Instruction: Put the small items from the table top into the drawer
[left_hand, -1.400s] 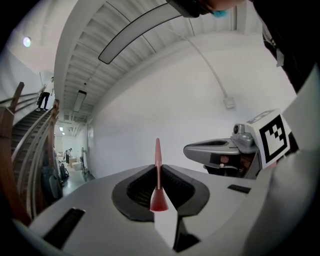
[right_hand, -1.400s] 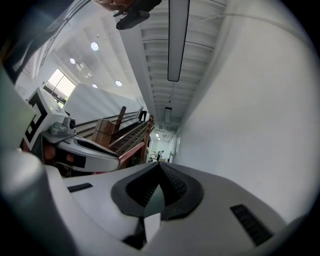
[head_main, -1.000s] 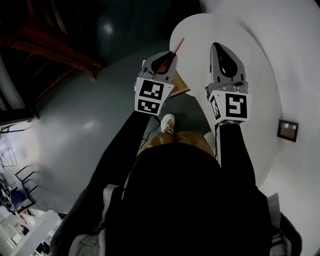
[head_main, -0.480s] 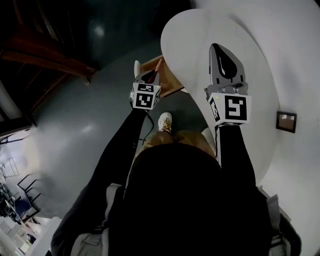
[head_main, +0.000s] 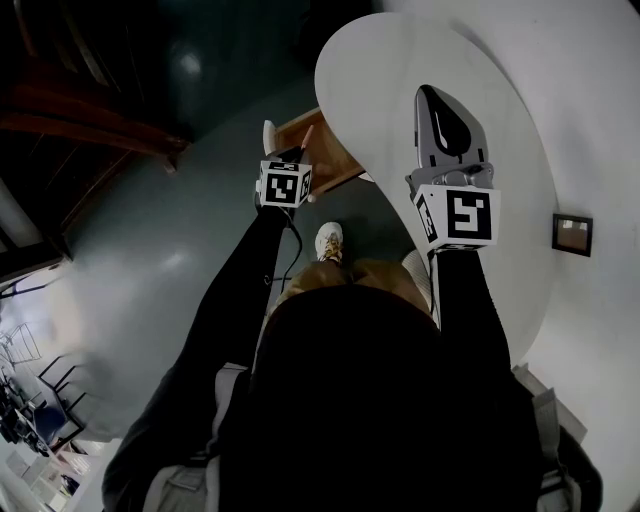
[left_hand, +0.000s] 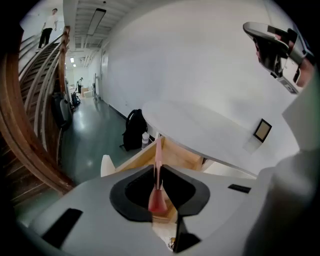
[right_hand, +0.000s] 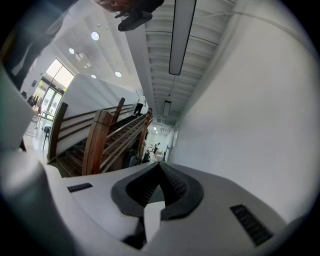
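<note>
My left gripper (head_main: 293, 150) is shut on a thin pink stick (head_main: 307, 136) and hangs low beside the round white table (head_main: 400, 60), over the open wooden drawer (head_main: 322, 128). In the left gripper view the stick (left_hand: 158, 155) stands upright between the jaws of that gripper (left_hand: 158, 172), its tip pointing into the drawer (left_hand: 175, 152) under the table's edge (left_hand: 200, 135). My right gripper (head_main: 428, 95) is held above the table top, shut with nothing in it. In its own view the right gripper (right_hand: 160, 166) points up at a white wall.
A small framed picture (head_main: 572, 234) lies on the table's right side, also seen as the frame (left_hand: 262, 130). A black backpack (left_hand: 134, 129) and a bottle sit on the floor beyond the drawer. A wooden staircase (left_hand: 30, 125) rises at the left. The person's shoe (head_main: 330, 242) is below the drawer.
My left gripper has sunk from table height down toward the drawer with the pink stick in it. The right gripper has stayed nearly in place.
</note>
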